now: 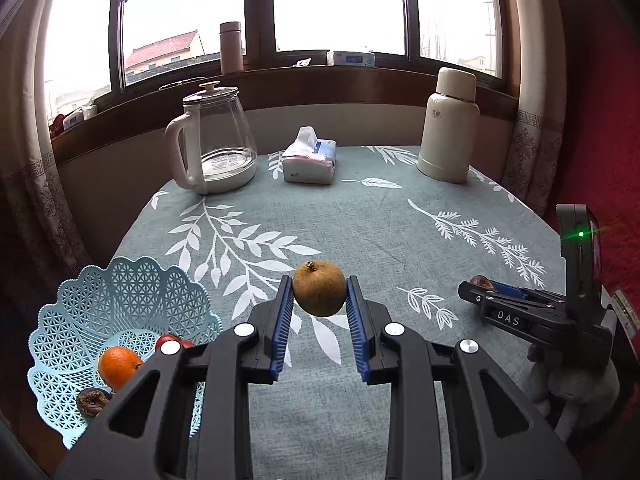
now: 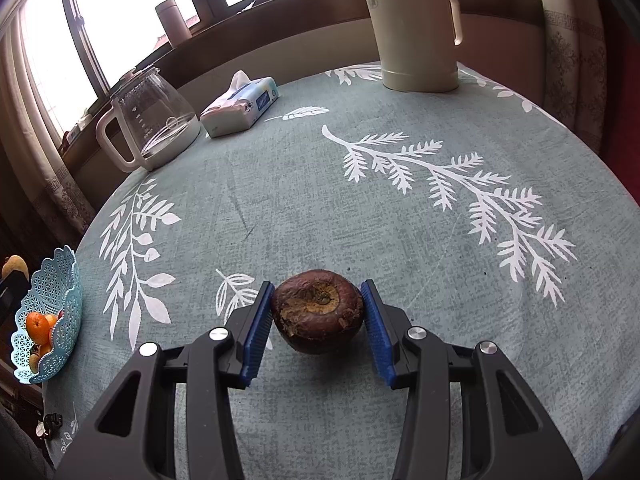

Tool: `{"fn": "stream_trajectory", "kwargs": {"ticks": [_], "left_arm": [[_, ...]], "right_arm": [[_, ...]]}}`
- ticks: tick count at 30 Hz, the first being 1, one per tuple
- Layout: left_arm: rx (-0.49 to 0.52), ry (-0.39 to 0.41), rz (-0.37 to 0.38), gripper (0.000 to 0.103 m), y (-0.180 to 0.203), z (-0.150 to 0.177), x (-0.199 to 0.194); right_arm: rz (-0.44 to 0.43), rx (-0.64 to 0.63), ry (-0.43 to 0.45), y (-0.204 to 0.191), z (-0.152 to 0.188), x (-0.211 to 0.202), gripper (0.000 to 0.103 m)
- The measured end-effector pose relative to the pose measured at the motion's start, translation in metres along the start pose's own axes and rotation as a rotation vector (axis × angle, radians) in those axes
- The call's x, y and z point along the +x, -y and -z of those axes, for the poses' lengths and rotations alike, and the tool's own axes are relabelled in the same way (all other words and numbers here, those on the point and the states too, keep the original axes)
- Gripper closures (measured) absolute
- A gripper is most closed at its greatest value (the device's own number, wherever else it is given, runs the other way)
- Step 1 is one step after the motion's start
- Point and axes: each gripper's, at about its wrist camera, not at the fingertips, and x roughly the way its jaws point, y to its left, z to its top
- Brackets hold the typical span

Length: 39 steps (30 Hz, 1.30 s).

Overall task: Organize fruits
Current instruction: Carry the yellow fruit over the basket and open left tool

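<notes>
In the left wrist view my left gripper is shut on a round olive-brown fruit, both blue pads pressing its sides just above the tablecloth. Down to its left sits a light blue lattice basket with an orange, a red fruit and a dark wrinkled fruit in it. In the right wrist view my right gripper is shut on a dark purple-brown fruit that sits low on the cloth. The basket lies far to its left at the table edge.
A glass kettle, a tissue pack and a cream thermos stand along the far side of the round table. The right gripper shows at the right edge. A window sill runs behind.
</notes>
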Motion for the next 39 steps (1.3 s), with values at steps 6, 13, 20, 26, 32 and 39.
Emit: {"fn": "stream_trajectory", "kwargs": {"ticks": [6,13,20,26,32,39], "left_arm": [[0.008,0.028,-0.033,0.076,-0.013,0.005,-0.02],[-0.002,0.04,-0.067,0.076,-0.028,0.016,-0.033],[-0.031,0.033,-0.096,0.076,-0.045,0.027,-0.038],[-0.061,0.021,-0.127,0.076,-0.061,0.038,-0.04],[-0.087,0.013,-0.151,0.076,-0.075,0.043,-0.041],[-0.144,0.008,-0.184,0.076,-0.1,0.048,-0.045]], "right_arm": [[0.003,0.0,-0.002,0.0,0.001,0.001,0.058],[0.004,0.001,-0.005,0.0,0.001,0.002,0.058],[0.004,0.001,-0.004,0.0,0.001,0.002,0.058],[0.002,0.0,-0.003,0.0,0.001,0.001,0.058],[-0.01,-0.007,0.012,-0.001,0.002,0.0,0.058],[-0.021,-0.017,0.023,-0.003,0.002,-0.004,0.058]]}}
